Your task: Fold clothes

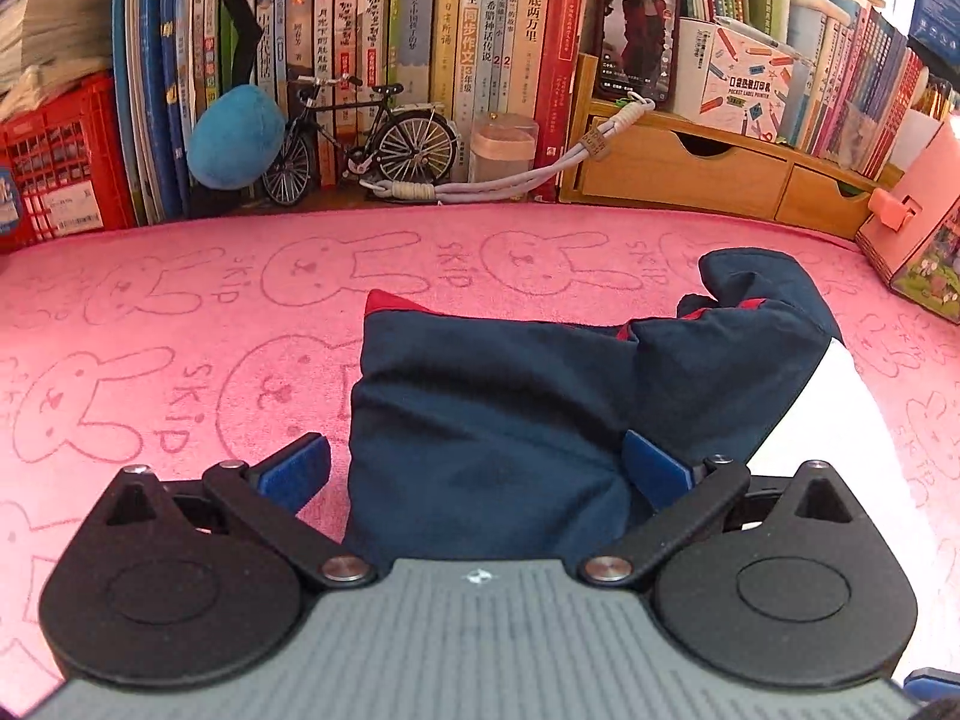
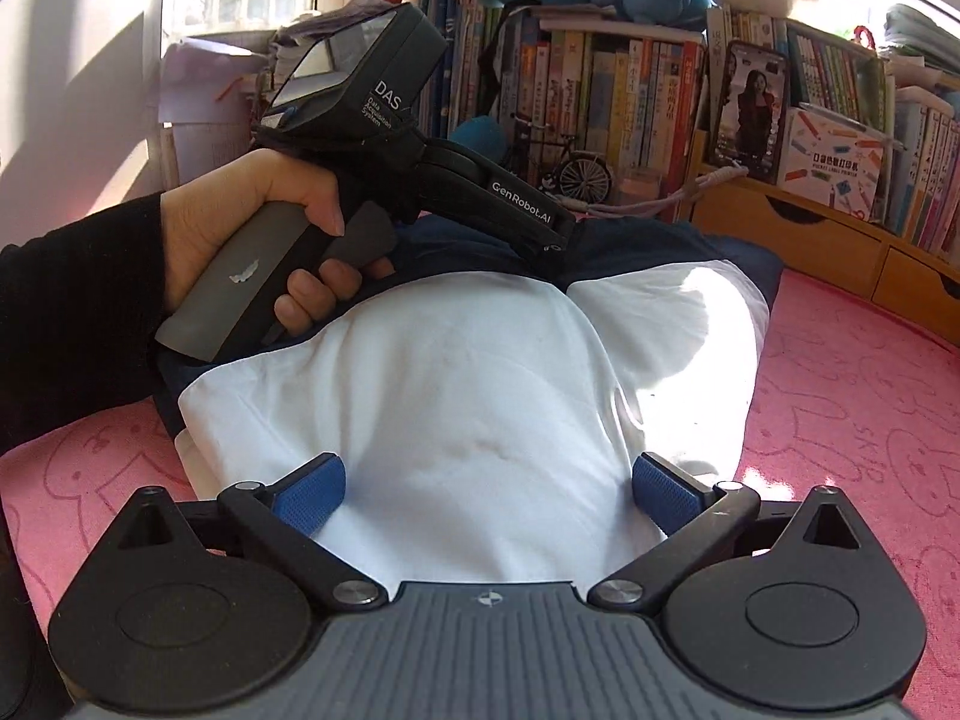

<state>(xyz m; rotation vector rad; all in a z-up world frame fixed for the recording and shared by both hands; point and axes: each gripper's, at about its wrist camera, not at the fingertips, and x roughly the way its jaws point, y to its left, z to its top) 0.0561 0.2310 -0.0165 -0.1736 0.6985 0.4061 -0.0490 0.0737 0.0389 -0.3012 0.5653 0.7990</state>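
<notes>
The left hand-held gripper [image 1: 474, 468] stands with its jaws apart, holding nothing; the navy part of the garment [image 1: 492, 420] lies between and just ahead of its blue pads [image 1: 294, 471]. The right hand-held gripper [image 2: 486, 489] is likewise spread wide and empty, with the white part of the garment [image 2: 480, 396] bulging up between its pads [image 2: 312, 489].

Risks, as judged: the cloth sits bunched and rounded rather than flat, so a jaw closing here may pinch several layers at once and drag the whole bundle instead of one edge. The pink rabbit-print cloth [image 1: 150, 330] covering the bench lies directly beneath and could be caught together with the garment. The two hand-held grippers work close together, the person's left hand [image 2: 258, 240] over the far left of the garment, so a collision is possible.

The garment lies directly ahead of both grippers, its navy sleeve [image 1: 774, 300] folded over to the far right of the left one. Whether folding is partway or nearly complete cannot be settled.
</notes>
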